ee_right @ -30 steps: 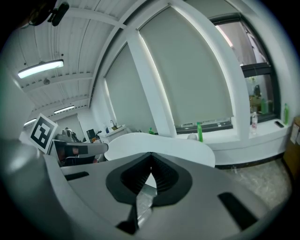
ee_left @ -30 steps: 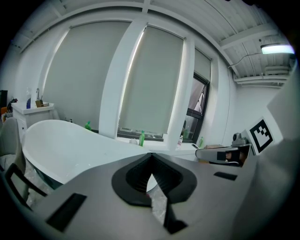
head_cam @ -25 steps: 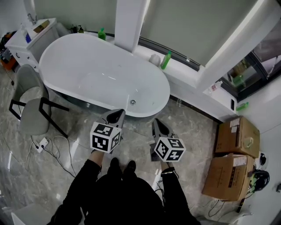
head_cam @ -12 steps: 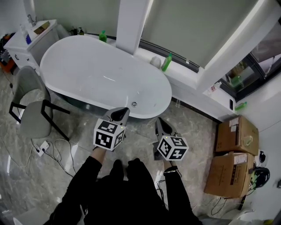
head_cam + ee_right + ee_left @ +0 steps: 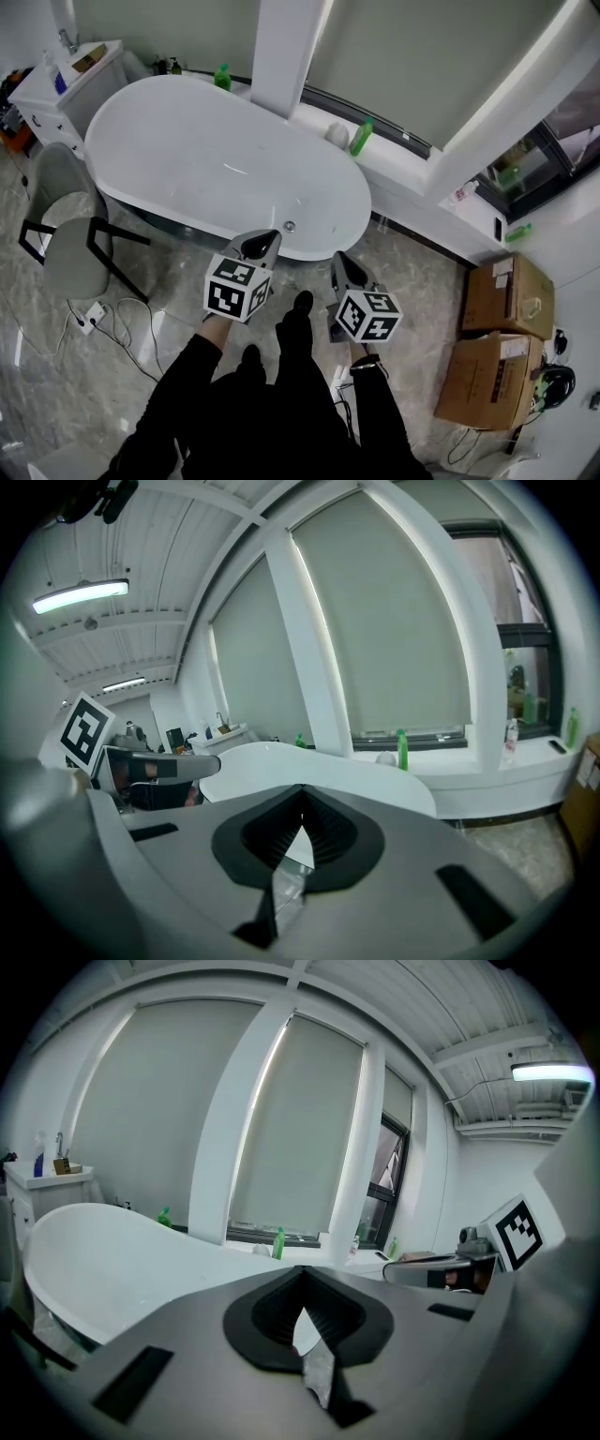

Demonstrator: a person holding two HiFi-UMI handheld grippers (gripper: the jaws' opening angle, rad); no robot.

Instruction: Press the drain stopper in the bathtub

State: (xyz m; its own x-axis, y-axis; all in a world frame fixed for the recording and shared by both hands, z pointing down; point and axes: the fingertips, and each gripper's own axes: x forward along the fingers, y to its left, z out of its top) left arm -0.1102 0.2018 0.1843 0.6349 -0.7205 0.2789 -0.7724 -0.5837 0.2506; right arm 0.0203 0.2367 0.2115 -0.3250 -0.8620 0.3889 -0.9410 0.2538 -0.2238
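Drain stopper (image 5: 290, 226): small round metal fitting low on the inner wall at the near-right end of the bathtub (image 5: 187, 150). Nothing touches it. Tub is white, oval and freestanding, with no water visible.

Left claw (image 5: 255, 246): in the head view its tip sits just near of the stopper, overlapping the tub's near rim; height above the rim cannot be told. In its own view the left claw (image 5: 300, 1274) has its dark pads drawn together at the tip, with nothing between them.

Right claw (image 5: 343, 270): to the right of the left one, over the marble floor (image 5: 412, 281), apart from the tub. In its own view the right claw (image 5: 300, 794) is likewise closed tip to tip and empty.

Surroundings: a green bottle (image 5: 361, 137) stands on the window sill (image 5: 403, 164) beyond the tub's right end. A grey chair (image 5: 66, 234) is left of the tub, with cables (image 5: 103, 314) on the floor near it. Two cardboard boxes (image 5: 506, 295) lie well to the right. One dark shoe (image 5: 300, 307) shows between the claws.
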